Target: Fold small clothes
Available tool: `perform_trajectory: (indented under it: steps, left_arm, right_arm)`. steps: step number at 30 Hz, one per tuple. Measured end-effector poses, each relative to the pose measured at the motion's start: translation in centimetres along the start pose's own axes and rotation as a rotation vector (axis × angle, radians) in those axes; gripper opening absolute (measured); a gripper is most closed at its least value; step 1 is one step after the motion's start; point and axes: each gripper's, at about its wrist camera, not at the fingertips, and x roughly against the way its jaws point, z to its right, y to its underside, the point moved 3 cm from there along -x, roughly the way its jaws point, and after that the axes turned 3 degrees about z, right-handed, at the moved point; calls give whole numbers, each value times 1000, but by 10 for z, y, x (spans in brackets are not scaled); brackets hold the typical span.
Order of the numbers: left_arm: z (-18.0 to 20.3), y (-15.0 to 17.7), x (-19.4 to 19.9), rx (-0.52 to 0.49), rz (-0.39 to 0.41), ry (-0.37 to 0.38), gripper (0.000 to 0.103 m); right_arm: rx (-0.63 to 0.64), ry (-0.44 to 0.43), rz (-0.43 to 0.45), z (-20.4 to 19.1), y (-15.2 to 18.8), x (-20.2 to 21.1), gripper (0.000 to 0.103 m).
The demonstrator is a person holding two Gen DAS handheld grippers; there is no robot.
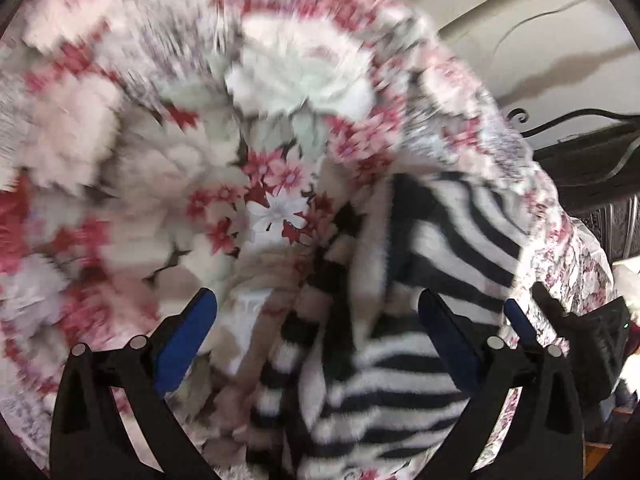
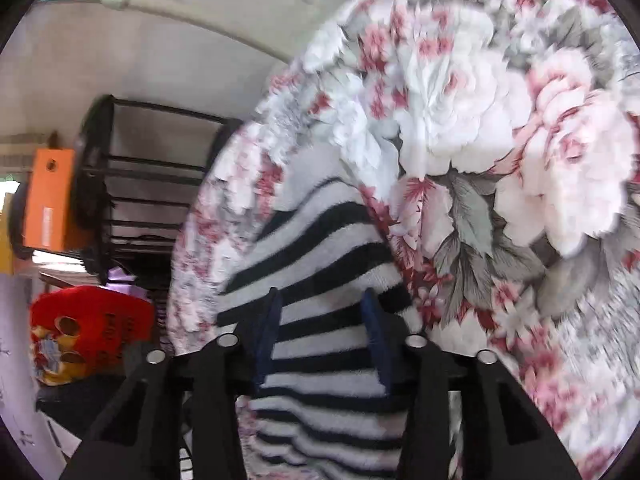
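A fuzzy black-and-white striped garment (image 1: 400, 380) (image 2: 320, 248) lies crumpled on a floral bedspread (image 1: 280, 184) (image 2: 480, 120), with some beige cloth bunched at its left side. My left gripper (image 1: 320, 320) hangs over it, pointing steeply down, jaws wide apart and open, and the garment lies under the gap. My right gripper (image 2: 320, 316) has the striped fabric filling the space between its blue pads and is shut on it. In the left wrist view one of the right gripper's blue pads (image 1: 518, 318) shows at the garment's right edge. Both views are motion-blurred.
A black wire rack (image 2: 152, 184) stands beyond the bed's left edge, with an orange box (image 2: 48, 200) and a red printed bag (image 2: 92, 320) beside it. Dark scrolled ironwork (image 1: 580, 140) rises past the bed's right edge, in front of a pale wall.
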Motion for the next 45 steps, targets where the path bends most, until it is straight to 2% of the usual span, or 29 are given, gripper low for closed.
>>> perform_trajectory:
  steps: [2,3,5,7,8,9,10,12,15,16,17,18,19,21,23,27,29,31,35,45]
  left_arm:
    - [8,7,17,-35,-4,44,98]
    - [10,17,21,-51,-31,73,98]
    - [15,34,25,-69,-66,84,98]
    - [10,54,16,-76,-113,74,98]
    - [6,61,8,-78,-134,55,98]
    - [-5,73,-8,-86,-178,-22,99]
    - [-11,86,-18,-88,-198,-62,99]
    - [-26,90,-21,-32,-184,-14,99]
    - [-34,90,-2,-16,-177,-24,99]
    - [-39,90,5,-23,-165,-61,99]
    - [-46,91,10,-13,-163,-80,99]
    - [-51,91,17,6,-162,-91,99]
    - [-55,93,27,32,-151,-98,99]
    - [-62,94,50,15,-117,-105,98]
    - [-49,93,69,-41,-49,-125,98]
    - [-30,84,90,-105,43,-111,98]
    - [-23,79,91,-119,50,-80,98]
    - [3,70,76,-132,51,-69,98]
    - [34,70,51,-176,50,-74,98]
    - [31,65,31,-211,27,-81,98]
  right_arm:
    - [38,-60,-38,-16,13,8,48]
    - [69,-91,-88,-29,29,9,49]
    - [96,-112,-171,-39,56,5,50]
    - [95,-88,-242,-37,79,-4,55]
    - [97,-18,-280,-27,90,-10,55]
    - [94,52,-292,-14,96,-13,48]
    - [67,43,-289,-3,97,-13,34]
    - [-39,26,-297,17,97,-9,15]
    - [-94,72,-210,33,89,18,14]
    - [-99,84,-193,31,85,18,18]
    - [-106,107,-172,34,83,26,28]
    - [-100,197,-130,34,81,38,57]
    - [-81,243,-95,42,78,48,60]
    - [-24,210,-82,29,78,57,59]
    - [21,169,-77,16,79,61,62]
    - [89,159,-58,3,73,62,68]
    - [98,161,-60,-9,75,51,68]
    - [98,144,-71,-11,73,47,69]
    - [119,114,-82,-11,72,46,75]
    - [200,138,-71,-13,65,27,78]
